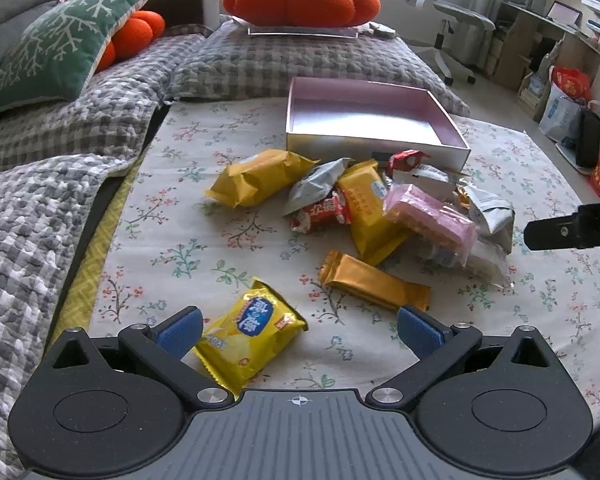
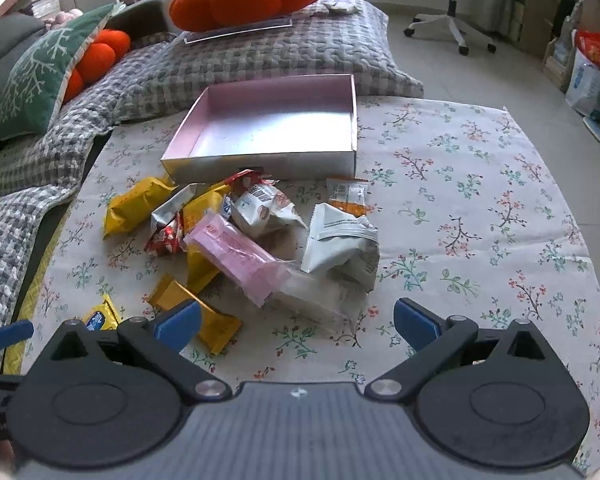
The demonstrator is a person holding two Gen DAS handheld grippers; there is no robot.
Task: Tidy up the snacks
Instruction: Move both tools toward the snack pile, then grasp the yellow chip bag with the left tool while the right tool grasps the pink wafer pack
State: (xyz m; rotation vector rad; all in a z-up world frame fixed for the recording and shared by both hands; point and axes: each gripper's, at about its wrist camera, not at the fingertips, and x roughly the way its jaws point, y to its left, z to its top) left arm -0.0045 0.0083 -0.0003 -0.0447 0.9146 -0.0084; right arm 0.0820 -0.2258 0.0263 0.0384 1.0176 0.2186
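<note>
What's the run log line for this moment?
left hand-held gripper: open, over yellow chip packet | right hand-held gripper: open, holding nothing | box: no snacks inside | snack pile: on floral cloth

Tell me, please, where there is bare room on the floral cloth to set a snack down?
The floral cloth lies bare to the right of the silver tray and the white pouch. The tray's inside is empty too. It is crowded just before the tray, where the pink packet and yellow packets overlap.

Jumbled snack packets (image 2: 260, 232) just before an empty, shallow pink-lined box (image 2: 276, 120).
</note>
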